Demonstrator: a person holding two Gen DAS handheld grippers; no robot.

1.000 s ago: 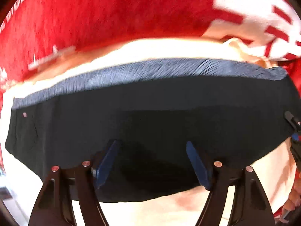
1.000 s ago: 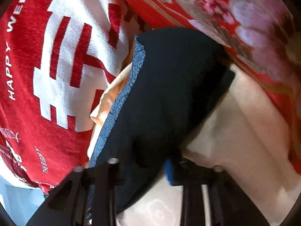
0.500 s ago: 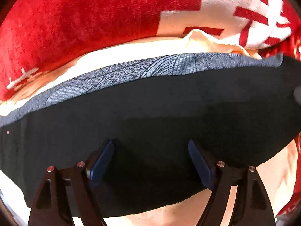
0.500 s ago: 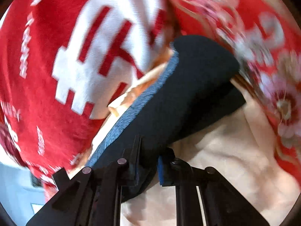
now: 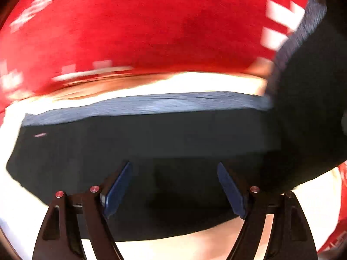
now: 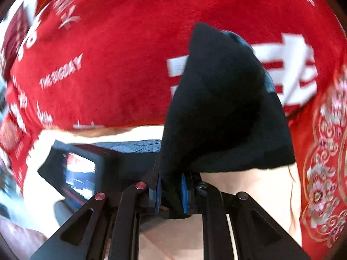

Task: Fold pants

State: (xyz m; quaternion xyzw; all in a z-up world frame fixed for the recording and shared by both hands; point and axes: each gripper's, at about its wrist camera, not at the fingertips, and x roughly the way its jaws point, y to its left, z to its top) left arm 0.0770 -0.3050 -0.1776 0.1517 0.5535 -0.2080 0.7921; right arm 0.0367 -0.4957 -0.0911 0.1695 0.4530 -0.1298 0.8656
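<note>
Nearest in the right wrist view, the right gripper (image 6: pixel 171 192) has its jaws pinched almost together on a bunched end of the pants (image 6: pixel 225 112), which rise from the blue pads in a dark, tent-like fold standing well above the bed. Nearest in the left wrist view, the left gripper (image 5: pixel 174 186) hangs with its jaws wide apart just over the flat part of the pants (image 5: pixel 151 143); nothing is clamped between its pads, though whether the tips brush the cloth cannot be told. Beyond both, the garment lies flat on a cream sheet (image 5: pixel 195 82), its grey-blue waistband (image 5: pixel 151 104) running along the far edge, with the lifted end curling up at the right. To the left in the right wrist view a dark device with a lit screen (image 6: pixel 80 171) sits over the flat cloth; it is too blurred to identify. Farthest off spreads a red blanket (image 6: pixel 112 60) with white lettering, and an embroidered red cloth (image 6: pixel 325 151) lies at the right. By my judgement, this is mid-fold: the right end is being carried across toward the left. Next, that end needs laying down square on the flat half, edges matched, before the grip lets go, while the left gripper steadies the cloth beneath.
</note>
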